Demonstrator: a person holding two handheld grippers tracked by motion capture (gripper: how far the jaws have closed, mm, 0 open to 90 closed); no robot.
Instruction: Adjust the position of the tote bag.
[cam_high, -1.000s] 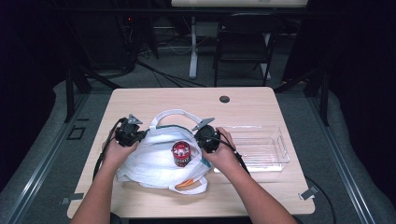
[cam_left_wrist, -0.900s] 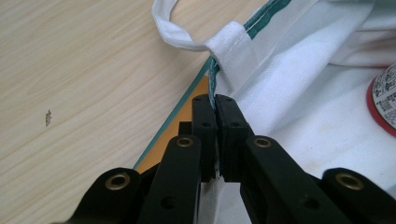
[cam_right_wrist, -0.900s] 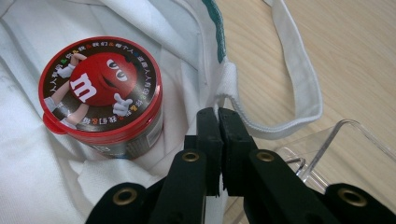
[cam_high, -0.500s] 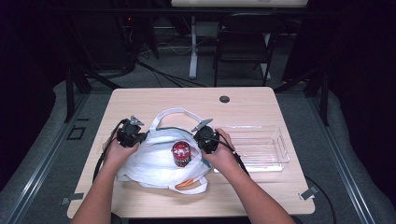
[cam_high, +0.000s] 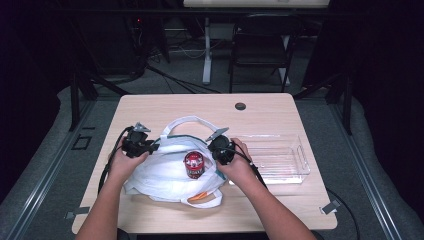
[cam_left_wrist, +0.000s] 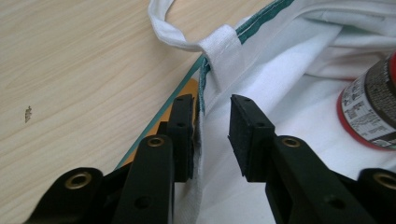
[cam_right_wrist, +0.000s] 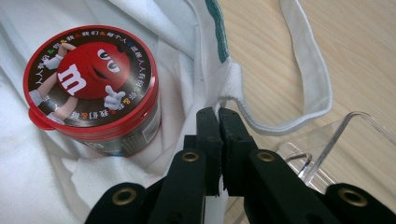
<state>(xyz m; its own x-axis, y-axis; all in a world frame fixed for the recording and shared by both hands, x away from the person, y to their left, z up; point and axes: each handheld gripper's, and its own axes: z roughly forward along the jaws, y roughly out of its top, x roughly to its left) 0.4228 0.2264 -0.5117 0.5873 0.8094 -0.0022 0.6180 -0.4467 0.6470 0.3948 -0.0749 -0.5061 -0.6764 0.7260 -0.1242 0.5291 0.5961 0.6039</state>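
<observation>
The white cloth tote bag with a green-trimmed rim (cam_high: 165, 172) lies slumped on the pale wooden table (cam_high: 280, 107), just in front of the person and left of a clear plastic tray (cam_high: 295, 162), with a red-lidded round candy tub (cam_high: 193, 162) standing in its open mouth and something orange (cam_high: 200, 196) showing at its near edge. The fabric looks light, limp and prone to sag, so it should fold wherever it is unsupported; the stitched rim, where the white strap handles (cam_right_wrist: 310, 70) are sewn on, seems the firmest place to take hold. The right gripper (cam_right_wrist: 218, 114) has its fingers (cam_right_wrist: 208, 135) pinched tight on that rim just below a handle seam, beside the tub. The left gripper (cam_left_wrist: 212, 112), at the bag's opposite edge, has just been opening: its fingers (cam_left_wrist: 247, 128) stand part way apart, the rim's edge hanging between them against the left-hand pad but no longer clamped. With one side released, the mouth is likely to droop there, and the tub's weight could tip it into the slack cloth.
</observation>
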